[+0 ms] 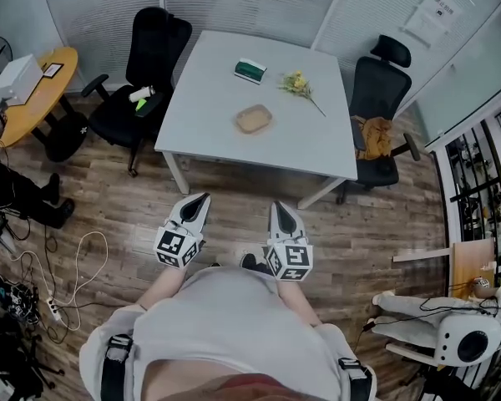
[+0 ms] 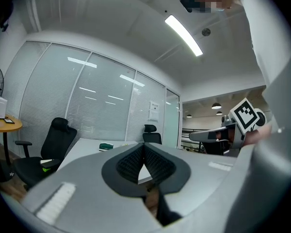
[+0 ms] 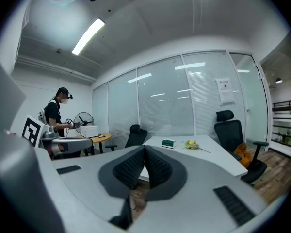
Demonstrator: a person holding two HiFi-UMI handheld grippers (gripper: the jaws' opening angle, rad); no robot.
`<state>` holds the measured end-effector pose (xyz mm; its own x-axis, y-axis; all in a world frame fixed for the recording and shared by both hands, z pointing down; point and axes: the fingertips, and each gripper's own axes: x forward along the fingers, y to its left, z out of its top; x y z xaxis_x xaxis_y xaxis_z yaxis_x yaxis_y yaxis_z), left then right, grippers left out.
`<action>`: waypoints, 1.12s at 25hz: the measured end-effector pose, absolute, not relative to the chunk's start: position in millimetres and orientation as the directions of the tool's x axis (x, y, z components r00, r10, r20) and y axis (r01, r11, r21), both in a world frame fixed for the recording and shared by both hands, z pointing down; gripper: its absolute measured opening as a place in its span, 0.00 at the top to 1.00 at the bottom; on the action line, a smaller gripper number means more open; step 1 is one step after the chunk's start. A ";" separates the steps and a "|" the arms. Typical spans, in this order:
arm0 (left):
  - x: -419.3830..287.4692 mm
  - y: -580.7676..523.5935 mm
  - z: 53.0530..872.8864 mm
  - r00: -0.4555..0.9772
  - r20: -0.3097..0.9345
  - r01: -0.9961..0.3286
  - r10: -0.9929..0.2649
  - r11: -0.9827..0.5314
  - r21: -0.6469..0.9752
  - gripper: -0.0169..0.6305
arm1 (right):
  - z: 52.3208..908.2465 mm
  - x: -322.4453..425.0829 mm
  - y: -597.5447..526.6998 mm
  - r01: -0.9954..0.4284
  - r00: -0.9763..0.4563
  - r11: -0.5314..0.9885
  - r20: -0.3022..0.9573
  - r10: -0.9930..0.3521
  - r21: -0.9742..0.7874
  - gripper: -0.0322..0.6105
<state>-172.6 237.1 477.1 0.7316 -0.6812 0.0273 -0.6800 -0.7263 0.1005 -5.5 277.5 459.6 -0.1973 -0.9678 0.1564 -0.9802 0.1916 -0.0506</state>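
I hold both grippers close to my chest, above the wooden floor and short of a white table [image 1: 217,90]. My left gripper [image 1: 199,199] is shut with nothing between its jaws, as is my right gripper [image 1: 279,209]. On the table lie a green box [image 1: 250,71], a yellow flower sprig [image 1: 299,84] and a shallow wooden dish [image 1: 254,119]. In the right gripper view the green box [image 3: 168,143] and the flower sprig [image 3: 192,144] show beyond the shut right gripper [image 3: 144,149]. The left gripper view shows its shut gripper [image 2: 144,147] and the green box [image 2: 105,146].
Black office chairs stand at the table's left [image 1: 142,73] and right [image 1: 380,115]. A round wooden table [image 1: 37,90] with a white box and a fan sits far left. Cables and a power strip [image 1: 50,307] lie on the floor at left. Another person [image 3: 56,115] stands at left.
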 end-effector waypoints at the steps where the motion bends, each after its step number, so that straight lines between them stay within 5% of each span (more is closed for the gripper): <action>1: -172.3 234.3 477.0 0.732 0.026 -0.679 -0.680 -0.727 0.101 0.96 | 459.2 -5.9 274.4 -0.980 -0.197 0.190 0.155 -0.968 -0.054 0.94; 28: -99.8 -7.8 472.1 0.672 0.014 -0.740 -0.740 -0.670 0.065 0.96 | 465.9 75.9 18.2 -0.962 -0.271 0.264 0.136 -0.953 -0.070 0.94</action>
